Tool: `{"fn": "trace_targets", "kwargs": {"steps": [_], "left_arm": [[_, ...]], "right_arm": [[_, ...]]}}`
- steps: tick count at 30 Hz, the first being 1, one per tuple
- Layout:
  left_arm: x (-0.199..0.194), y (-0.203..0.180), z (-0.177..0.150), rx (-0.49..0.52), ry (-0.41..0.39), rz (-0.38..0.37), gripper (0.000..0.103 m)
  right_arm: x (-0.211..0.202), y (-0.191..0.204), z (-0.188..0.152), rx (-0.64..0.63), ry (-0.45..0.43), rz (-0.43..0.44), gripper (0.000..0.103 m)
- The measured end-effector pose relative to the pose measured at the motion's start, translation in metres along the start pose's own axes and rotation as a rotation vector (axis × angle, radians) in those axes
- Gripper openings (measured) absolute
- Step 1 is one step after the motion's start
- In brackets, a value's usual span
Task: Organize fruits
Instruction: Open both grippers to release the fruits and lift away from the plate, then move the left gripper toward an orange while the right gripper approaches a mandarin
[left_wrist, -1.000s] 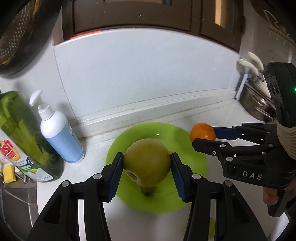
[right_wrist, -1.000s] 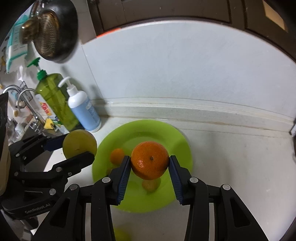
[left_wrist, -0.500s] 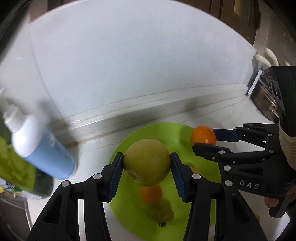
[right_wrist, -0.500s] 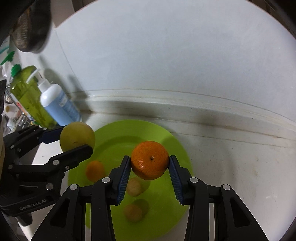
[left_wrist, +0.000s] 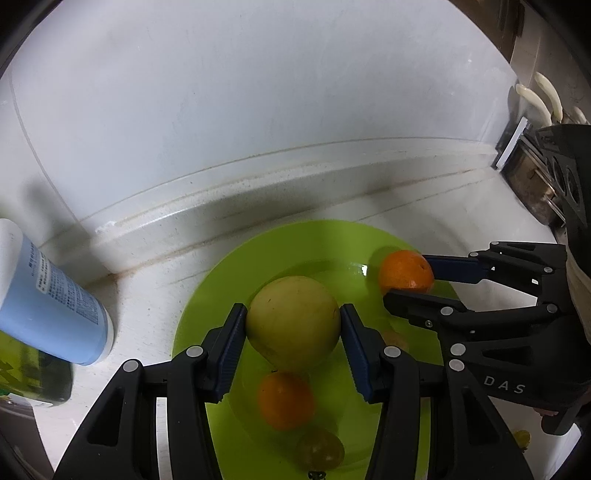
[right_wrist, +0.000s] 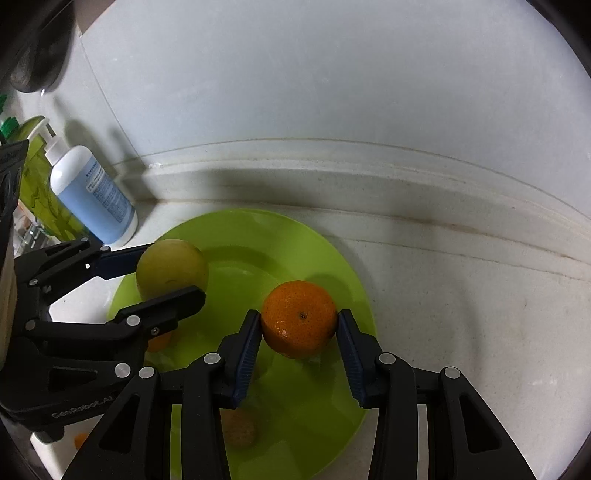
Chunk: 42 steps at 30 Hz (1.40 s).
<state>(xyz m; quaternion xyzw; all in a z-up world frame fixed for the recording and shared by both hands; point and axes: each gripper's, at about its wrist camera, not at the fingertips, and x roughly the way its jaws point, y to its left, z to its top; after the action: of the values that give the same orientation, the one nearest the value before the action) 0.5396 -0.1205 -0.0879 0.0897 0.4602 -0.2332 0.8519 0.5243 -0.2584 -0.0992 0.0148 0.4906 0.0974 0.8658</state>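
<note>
Two grippers, two fruits, both hanging over the lime-green plate (left_wrist: 221, 280) on the white counter (right_wrist: 480, 295). The left gripper (left_wrist: 293, 328) has its blue-padded jaws clamped on a big yellow-green apple (left_wrist: 293, 326), pads pressed to both flanks, and the fruit sits above the plate's middle in the left wrist view. Over at three o'clock from it, the right gripper (left_wrist: 410, 278) comes in from the side, jaws closed around an orange mandarin (left_wrist: 406, 271); one blue pad shows behind the fruit, one black finger in front. Switch to the right wrist view: the mandarin (right_wrist: 300, 319) is pinched squarely between the pads of the right gripper (right_wrist: 300, 325), stem dimple facing the camera, above the right half of the plate (right_wrist: 258, 229). At nine o'clock from it, the left gripper (right_wrist: 166, 275) and its apple (right_wrist: 171, 267) hang over the plate's left edge.

Down on the plate itself, in the left wrist view, a second mandarin (left_wrist: 286, 400) rests at six o'clock from the apple, and a smaller dark greenish fruit (left_wrist: 319, 446) lies just beyond it toward the bottom edge, too shadowed to name. Whether either held fruit touches the plate cannot be told.

Off at nine o'clock, a blue-and-white pump bottle (right_wrist: 92, 192) stands near the plate by the wall, with a green bottle (right_wrist: 37, 184) just behind it.
</note>
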Motion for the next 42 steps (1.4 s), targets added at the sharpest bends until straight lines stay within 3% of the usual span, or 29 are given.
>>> {"fn": "trace_targets", "kwargs": {"steps": [8,19,33,42], "left_arm": [[0.007,0.002,0.0,-0.016,0.031,-0.002,0.05],[-0.025,-0.003,0.0,-0.017,-0.022,0.055,0.051],[-0.13,-0.02,-0.032,-0.018,-0.191,0.072,0.057],[-0.201,-0.028,-0.068,-0.025,-0.304,0.148,0.063]], "right_arm": [[0.001,-0.001,0.0,-0.004,0.006,-0.006,0.043],[-0.003,0.01,-0.004,-0.011,0.001,0.016,0.044],[-0.105,0.043,-0.027,-0.049,-0.207,0.001,0.05],[-0.167,0.071,-0.06,-0.062,-0.339,-0.052,0.063]]}}
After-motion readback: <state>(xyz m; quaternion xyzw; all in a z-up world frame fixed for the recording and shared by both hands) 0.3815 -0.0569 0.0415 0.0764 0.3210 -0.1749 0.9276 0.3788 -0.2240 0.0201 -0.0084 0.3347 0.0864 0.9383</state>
